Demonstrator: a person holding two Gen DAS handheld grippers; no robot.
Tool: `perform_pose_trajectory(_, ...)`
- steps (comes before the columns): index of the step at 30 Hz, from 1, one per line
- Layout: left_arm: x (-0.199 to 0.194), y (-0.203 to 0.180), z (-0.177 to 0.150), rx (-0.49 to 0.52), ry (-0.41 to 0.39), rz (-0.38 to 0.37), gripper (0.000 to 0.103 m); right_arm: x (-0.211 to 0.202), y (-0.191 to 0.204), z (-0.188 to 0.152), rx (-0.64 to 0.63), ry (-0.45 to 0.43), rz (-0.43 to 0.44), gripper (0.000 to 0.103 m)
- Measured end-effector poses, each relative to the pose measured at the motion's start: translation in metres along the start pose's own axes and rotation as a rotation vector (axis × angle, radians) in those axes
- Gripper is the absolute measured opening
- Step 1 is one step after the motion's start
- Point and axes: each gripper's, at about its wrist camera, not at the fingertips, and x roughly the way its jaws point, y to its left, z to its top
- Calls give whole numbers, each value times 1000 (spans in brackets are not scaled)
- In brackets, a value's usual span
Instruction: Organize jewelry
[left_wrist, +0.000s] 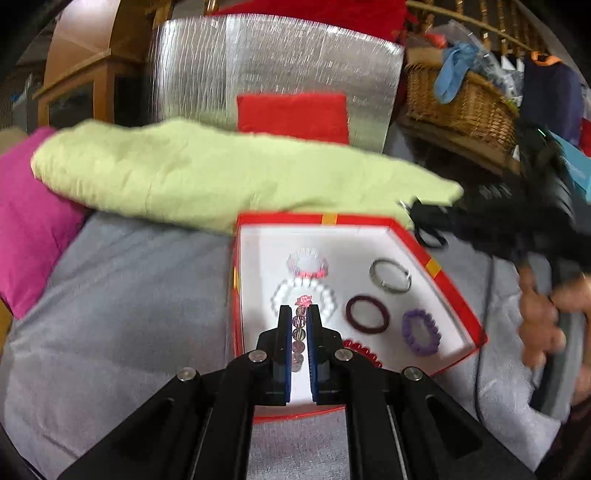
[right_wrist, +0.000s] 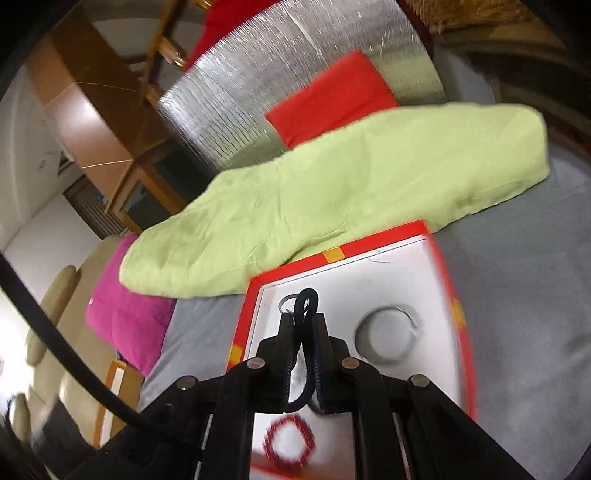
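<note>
Left hand-held gripper (left_wrist: 299, 314) is clamped on a bead bracelet (left_wrist: 299, 332), clear and pinkish beads strung in a line between its pads, with a small pink flower charm poking out at the tips. It hangs over the near end of a red box (left_wrist: 436, 266) with a white floor. Ahead of the tips lie a white bead bracelet (left_wrist: 284, 291) and a pale one (left_wrist: 307, 262) beyond it; off to the right sit a silver bangle (left_wrist: 390, 275), a dark maroon ring (left_wrist: 367, 314), a purple bracelet (left_wrist: 421, 331) and, close by the right finger, a red bead bracelet (left_wrist: 364, 353). Right hand-held gripper (right_wrist: 303, 314) is shut on a black cord (right_wrist: 308, 299) whose loop sticks up past the tips and whose tail droops between the pads; it also hovers over the box, the bangle just to its right. The box rests on a grey cover beside a green cloth (left_wrist: 207, 173). The bead bracelet is probably light and limp on its string, with hard, smooth beads that could roll or slip, so a pinch across the strand, as here, looks safest. The cord is soft and floppy; gripping near the knot should keep it from sliding out.
</note>
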Motion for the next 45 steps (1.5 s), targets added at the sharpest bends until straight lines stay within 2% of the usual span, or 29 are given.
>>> perform_pose_trajectory(3, 6, -1, 0, 23, 12, 13, 7, 38, 3, 15, -1, 60, -50, 11)
perform_pose_trajectory(8, 14, -2, -2, 21, 43, -12, 7, 94, -1, 23, 14, 165, -146, 11)
perform_pose_trajectory(12, 22, -1, -2, 15, 79, -7, 7, 116, -9, 27, 18, 185, -211, 11)
perform_pose_trajectory(14, 26, -2, -3, 15, 94, -3, 7, 122, -13, 30, 20, 181, -230, 14)
perform_pose_trajectory(18, 29, -6, -4, 43, 97, 28, 7, 124, -24, 34, 73, 167, -222, 15)
perform_pose_trajectory(19, 29, -6, -3, 44, 97, 29, 7, 123, -25, 34, 81, 162, -220, 18)
perform_pose_trajectory(20, 28, -5, -3, 44, 96, 30, 9, 121, -26, 34, 90, 151, -213, 30)
perform_pose_trajectory(21, 28, -5, -2, 44, 94, 31, 9, 118, -26, 34, 94, 146, -202, 37)
perform_pose_trajectory(22, 27, -6, -2, 45, 92, 30, 12, 116, -26, 34, 95, 140, -194, 51)
perform_pose_trajectory(23, 26, -5, -1, 44, 92, 29, 21, 111, -25, 34, 90, 119, -187, 54)
perform_pose_trajectory(24, 25, -5, -1, 42, 93, 32, 28, 105, -22, 34, 84, 101, -182, 54)
perform_pose_trajectory(25, 25, -4, 0, 40, 92, 38, 42, 100, -20, 34, 79, 87, -163, 54)
perform_pose_trajectory(26, 22, -3, 1, 37, 81, 52, 50, 94, -19, 35, 77, 83, -150, 54)
perform_pose_trajectory(28, 17, -1, 4, 35, 61, 68, 53, 81, -14, 34, 64, 70, -140, 54)
perform_pose_trajectory(31, 10, 2, 8, 19, 32, 95, 68, 54, -7, 31, 16, 42, -129, 54)
perform_pose_trajectory(36, -2, 1, 13, -3, -5, 137, 76, -5, 7, 10, -104, -9, -151, 54)
perform_pose_trajectory(39, -11, -1, 14, -13, -29, 165, 76, -46, 8, -10, -168, -43, -174, 54)
perform_pose_trajectory(45, -31, -18, 11, 41, -32, 184, 79, -98, -6, -52, -192, -61, -209, 54)
